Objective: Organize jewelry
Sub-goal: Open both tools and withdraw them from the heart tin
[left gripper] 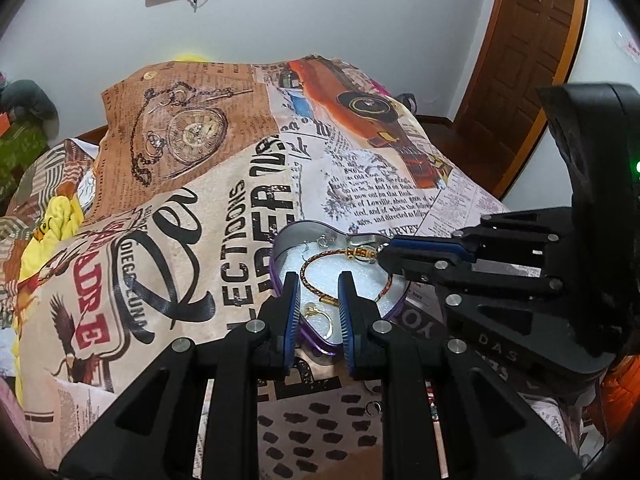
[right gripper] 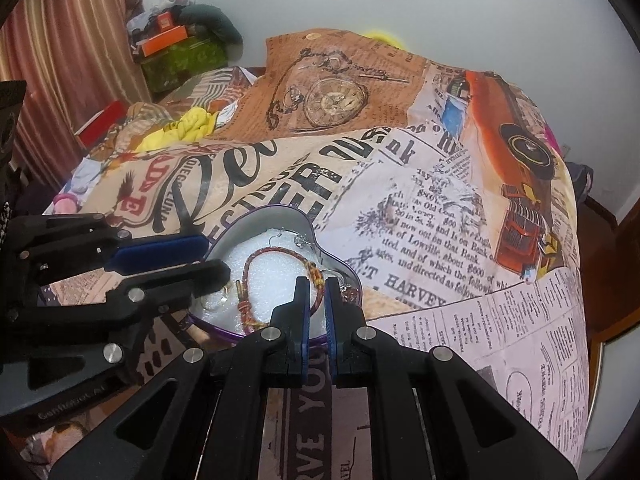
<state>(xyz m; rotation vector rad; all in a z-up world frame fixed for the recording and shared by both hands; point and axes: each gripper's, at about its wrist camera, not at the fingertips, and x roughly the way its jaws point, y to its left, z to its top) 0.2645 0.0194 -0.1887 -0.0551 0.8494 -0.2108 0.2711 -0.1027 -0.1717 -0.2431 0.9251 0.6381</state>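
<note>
A purple heart-shaped tin with white foam inside lies on the printed bedspread. It also shows in the right wrist view. A red-and-gold cord bracelet lies in it, with a gold ring and silver earrings. My left gripper is open, its fingers over the tin's near rim. My right gripper is shut on the bracelet at its gold clasp, over the tin. In the left wrist view the right gripper comes in from the right.
The bedspread drapes over a bulky mound behind the tin. Loose rings lie on the cloth near my left fingers. Clothes and boxes are piled at the back left. A wooden door stands at right.
</note>
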